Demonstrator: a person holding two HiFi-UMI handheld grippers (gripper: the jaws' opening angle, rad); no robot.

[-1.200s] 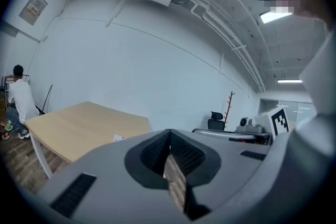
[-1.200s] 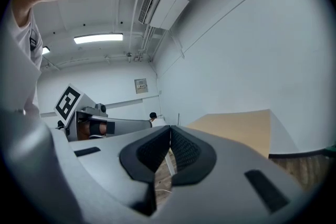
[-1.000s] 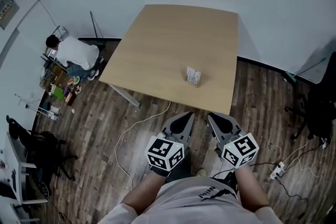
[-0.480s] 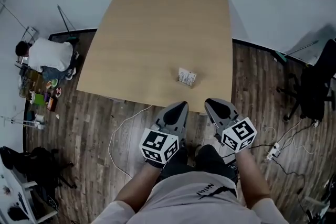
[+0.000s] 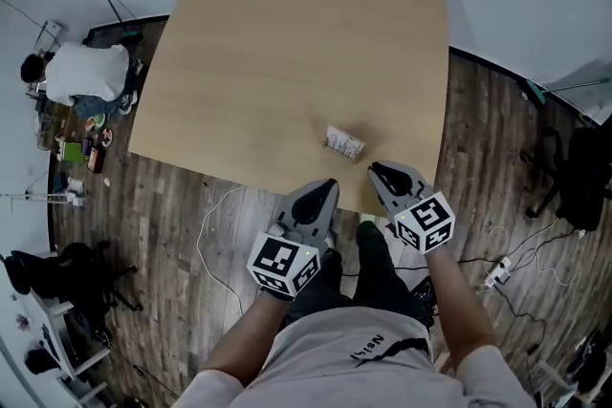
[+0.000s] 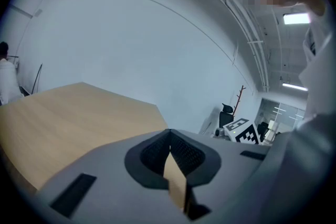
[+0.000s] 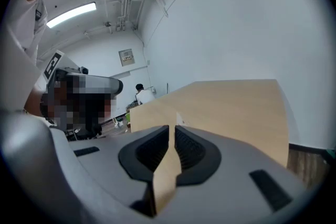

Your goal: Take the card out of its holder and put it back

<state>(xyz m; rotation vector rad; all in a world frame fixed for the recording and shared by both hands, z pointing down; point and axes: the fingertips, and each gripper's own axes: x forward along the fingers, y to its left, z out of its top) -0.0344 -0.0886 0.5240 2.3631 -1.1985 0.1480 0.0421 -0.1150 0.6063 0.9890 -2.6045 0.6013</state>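
Note:
The card holder point(image 5: 344, 143), a small pale packet with a card in it, lies on the wooden table point(image 5: 287, 33) close to its near edge. My left gripper point(image 5: 328, 185) is held over the floor just short of that edge, below and left of the holder, its jaws shut on nothing. My right gripper point(image 5: 376, 169) is at the table's near edge, just right of and below the holder, also shut and empty. In the left gripper view the jaws point(image 6: 169, 131) meet at the tip above the tabletop. The right gripper view shows the jaws point(image 7: 171, 127) pressed together.
A person in a white top point(image 5: 84, 72) sits at the far left among clutter. A black chair point(image 5: 581, 177) stands at the right. A power strip point(image 5: 497, 274) and cables lie on the wood floor. A white cable point(image 5: 215, 234) runs under the table edge.
The table and card holder have come nearer in the head view. Both grippers have moved forward toward the table's near edge, the right one reaching it. Both have stayed shut.

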